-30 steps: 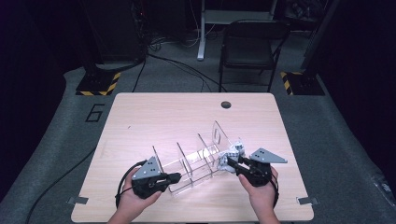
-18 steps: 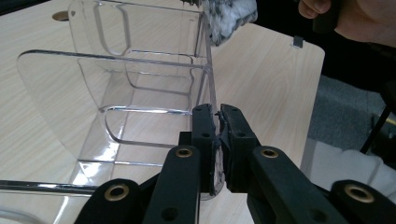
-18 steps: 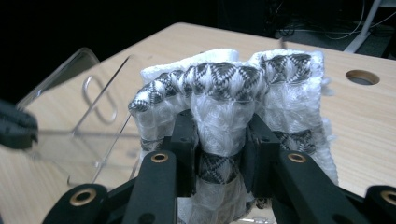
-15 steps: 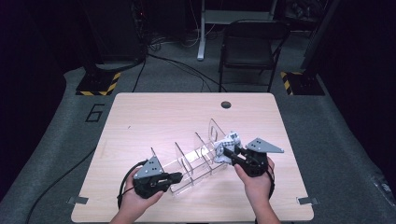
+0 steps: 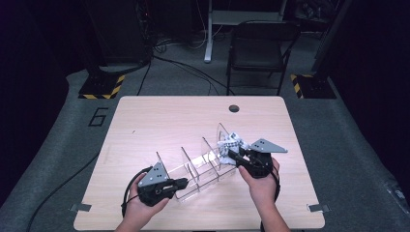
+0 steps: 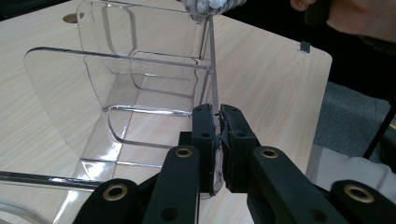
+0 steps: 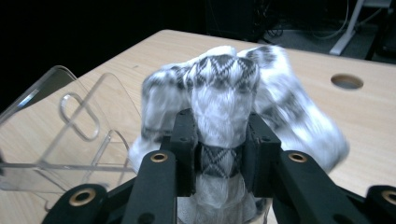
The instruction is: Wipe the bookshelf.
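- The left claw sits near the front edge of the counter, its two jaws pinched on a thin clear wall at the near end of the clear divider rack; in the left gripper view the pads press that wall's edge from both sides.
- Left of this claw lies bare counter out to the left edge; just behind it, only a narrow strip of wood runs to the front edge, where the person's left hand comes in.
- Ahead of the left claw the rack runs diagonally away across the counter toward the right claw, its upright clear partitions rounded at the top and open slots between them.
- The right claw is at the rack's far end, its jaws closed on a rolled grey-and-white patterned sock; in the right gripper view the sock bulges out above and to both sides of the pads, with one clear partition just left of the claw.
- The sock is up against the rack's last tall partition; whether it rests inside the end slot I cannot tell.
- Beyond and right of the right claw the counter is open wood up to a round cable hole near the far edge.
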